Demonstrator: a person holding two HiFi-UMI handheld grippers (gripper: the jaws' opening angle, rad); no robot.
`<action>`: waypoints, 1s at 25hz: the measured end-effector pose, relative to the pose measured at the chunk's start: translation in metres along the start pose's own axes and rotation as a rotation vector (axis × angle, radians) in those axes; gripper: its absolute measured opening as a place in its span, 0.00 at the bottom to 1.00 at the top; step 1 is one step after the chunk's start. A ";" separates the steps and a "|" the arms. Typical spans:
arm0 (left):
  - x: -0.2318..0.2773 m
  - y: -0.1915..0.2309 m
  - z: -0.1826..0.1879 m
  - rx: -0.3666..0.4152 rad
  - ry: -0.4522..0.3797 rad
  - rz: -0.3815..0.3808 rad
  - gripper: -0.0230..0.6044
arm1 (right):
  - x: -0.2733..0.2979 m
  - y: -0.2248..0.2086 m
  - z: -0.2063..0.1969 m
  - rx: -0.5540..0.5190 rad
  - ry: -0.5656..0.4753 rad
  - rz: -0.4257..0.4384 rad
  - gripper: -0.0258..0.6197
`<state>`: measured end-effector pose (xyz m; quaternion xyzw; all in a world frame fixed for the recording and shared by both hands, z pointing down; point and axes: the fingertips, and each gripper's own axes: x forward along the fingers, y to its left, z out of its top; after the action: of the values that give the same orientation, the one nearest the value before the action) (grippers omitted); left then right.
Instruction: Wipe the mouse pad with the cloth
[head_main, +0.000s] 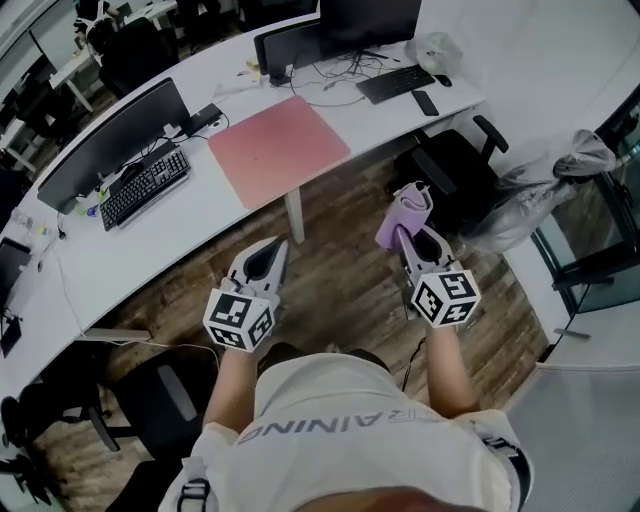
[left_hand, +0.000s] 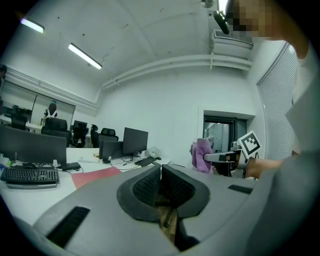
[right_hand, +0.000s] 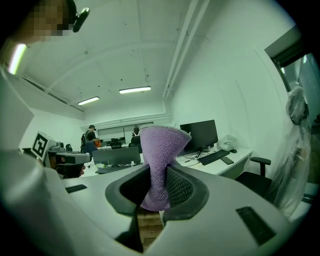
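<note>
Left gripper (head_main: 277, 245): jaws clenched together with nothing between them. In the left gripper view the ribbed pads (left_hand: 148, 187) meet edge to edge.

Right gripper (head_main: 404, 236): jaws clamped on a purple terry cloth (head_main: 411, 208). In the right gripper view the cloth (right_hand: 159, 150) rises from the grip and fans out above the jaws.

Both grippers sit at lower centre of the head view, over a wood-plank floor (head_main: 340, 290) and apart from the furniture.

The flat pink rectangular mouse pad (head_main: 278, 150) lies at upper centre of the head view on a long white desk (head_main: 200, 235), well apart from the cloth. A black keyboard (head_main: 145, 187) lies on the desk to its left. A black office chair (head_main: 450, 170) stands right of centre, near the right gripper.
</note>
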<state>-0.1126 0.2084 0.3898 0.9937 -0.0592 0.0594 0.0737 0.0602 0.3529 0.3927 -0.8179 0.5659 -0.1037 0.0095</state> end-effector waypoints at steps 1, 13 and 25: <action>0.004 0.005 0.000 -0.004 0.003 0.012 0.10 | 0.008 -0.001 -0.002 -0.002 0.009 0.015 0.19; 0.045 0.119 0.006 -0.028 -0.013 0.102 0.10 | 0.145 0.017 -0.003 -0.024 0.051 0.127 0.19; 0.085 0.291 0.022 -0.084 -0.017 0.141 0.10 | 0.317 0.067 0.018 -0.094 0.120 0.170 0.19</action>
<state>-0.0632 -0.0902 0.4197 0.9836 -0.1321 0.0535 0.1103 0.1086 0.0331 0.4167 -0.7586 0.6372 -0.1249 -0.0540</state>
